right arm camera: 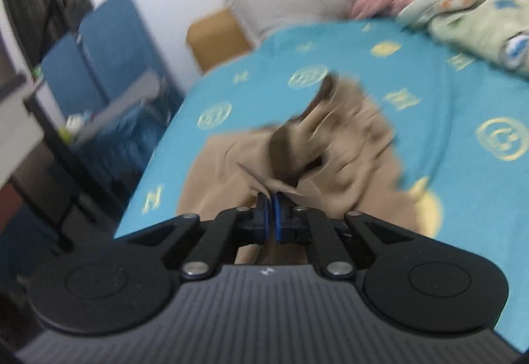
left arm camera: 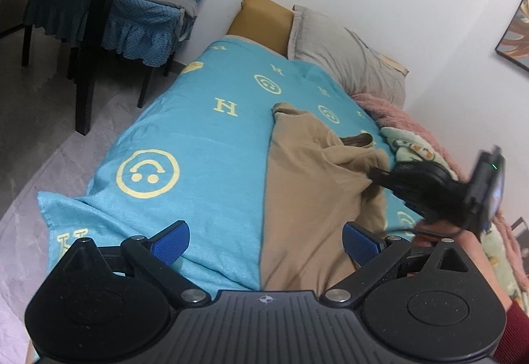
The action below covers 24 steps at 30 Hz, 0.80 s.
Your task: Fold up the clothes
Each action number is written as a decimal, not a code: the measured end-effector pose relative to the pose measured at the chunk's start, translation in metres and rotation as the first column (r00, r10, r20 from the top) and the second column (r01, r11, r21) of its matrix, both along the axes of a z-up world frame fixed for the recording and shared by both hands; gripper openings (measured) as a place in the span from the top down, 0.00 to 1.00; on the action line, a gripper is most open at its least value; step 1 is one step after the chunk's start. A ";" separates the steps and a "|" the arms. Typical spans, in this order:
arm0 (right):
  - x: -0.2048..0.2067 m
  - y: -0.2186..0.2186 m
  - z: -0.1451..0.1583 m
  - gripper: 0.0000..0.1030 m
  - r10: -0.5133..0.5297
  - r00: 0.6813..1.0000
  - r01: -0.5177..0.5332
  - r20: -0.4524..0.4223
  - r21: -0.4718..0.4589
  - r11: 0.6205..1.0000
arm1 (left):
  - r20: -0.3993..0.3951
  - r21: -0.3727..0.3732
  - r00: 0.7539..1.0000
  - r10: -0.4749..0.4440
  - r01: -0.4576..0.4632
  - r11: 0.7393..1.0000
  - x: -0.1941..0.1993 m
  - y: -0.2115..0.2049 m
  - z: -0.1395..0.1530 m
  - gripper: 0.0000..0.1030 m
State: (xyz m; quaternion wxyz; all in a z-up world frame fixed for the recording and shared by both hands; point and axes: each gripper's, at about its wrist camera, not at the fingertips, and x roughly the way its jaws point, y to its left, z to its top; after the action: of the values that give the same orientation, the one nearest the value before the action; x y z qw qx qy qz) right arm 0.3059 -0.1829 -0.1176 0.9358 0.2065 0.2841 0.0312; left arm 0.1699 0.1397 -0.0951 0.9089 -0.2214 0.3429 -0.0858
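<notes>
Fabric of the tan garment is lying crumpled on the blue bedspread, directly ahead of both tools. The right hand-held gripper is clamping a raised fold; the left hand-held gripper is hanging with jaws apart. Being light, limp and probably slippery, it is best pinched at hems or corners.

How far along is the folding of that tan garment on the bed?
Early. The tan garment lies spread on the blue blanket, its left edge straight, perhaps one fold made. The right tool is shut on a bunched part of it; the left tool hangs open. Remaining folds still lie ahead.
</notes>
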 end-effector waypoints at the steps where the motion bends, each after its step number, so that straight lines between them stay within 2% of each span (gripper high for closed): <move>1: -0.004 -0.009 -0.001 0.94 -0.032 0.999 0.032 -0.008 0.013 0.999 | -0.003 0.004 1.000 -0.008 0.008 1.000 0.000 -0.001 0.000 0.03; 3: -0.006 -0.024 -0.010 0.94 -0.082 0.995 0.083 -0.060 0.011 0.997 | -0.010 0.012 1.000 -0.026 0.026 1.000 0.001 -0.003 -0.001 0.03; 6: -0.013 -0.037 -0.016 0.92 -0.096 0.990 0.095 -0.099 -0.012 0.995 | -0.030 0.031 0.998 -0.054 0.055 0.998 0.002 -0.008 -0.004 0.03; 10: -0.044 -0.029 0.010 0.92 0.013 0.999 -0.016 -0.034 -0.092 0.996 | -0.035 0.076 0.996 -0.079 0.081 0.994 0.001 -0.015 -0.003 0.03; 13: -0.075 -0.022 0.032 0.91 0.123 0.992 -0.121 0.004 -0.147 0.982 | -0.047 0.096 0.995 -0.090 0.095 0.991 -0.003 -0.017 -0.002 0.03; 16: -0.113 -0.015 0.057 0.83 0.207 0.978 -0.202 0.022 -0.141 0.969 | -0.059 0.111 0.993 -0.102 0.108 0.988 -0.008 -0.019 0.001 0.03; 17: -0.128 -0.015 0.063 0.56 0.227 0.973 -0.222 0.032 -0.114 0.968 | -0.066 0.117 0.992 -0.105 0.112 0.987 -0.010 -0.020 0.003 0.03; 18: -0.143 -0.017 0.069 0.16 0.245 0.968 -0.241 0.046 -0.081 0.967 | -0.078 0.125 0.991 -0.108 0.117 0.985 -0.014 -0.020 0.006 0.03; 19: -0.158 -0.018 0.073 0.01 0.245 0.967 -0.242 0.066 -0.048 0.969 | -0.089 0.134 0.990 -0.111 0.122 0.984 -0.017 -0.021 0.008 0.03; 21: -0.187 -0.021 0.079 0.00 0.238 0.967 -0.239 0.092 -0.001 0.971 | -0.107 0.149 0.987 -0.116 0.132 0.980 -0.026 -0.022 0.015 0.04; 24: -0.224 -0.026 0.082 0.00 0.234 0.969 -0.235 0.082 0.006 0.972 | -0.111 0.166 0.985 -0.129 0.146 0.975 -0.044 -0.022 0.025 0.04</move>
State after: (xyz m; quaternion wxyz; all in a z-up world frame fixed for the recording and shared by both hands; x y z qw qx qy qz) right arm 0.0818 -0.2086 -0.0357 0.9346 0.1772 0.2684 0.1520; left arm 0.1255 0.1175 -0.0697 0.8983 -0.1211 0.4084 -0.1075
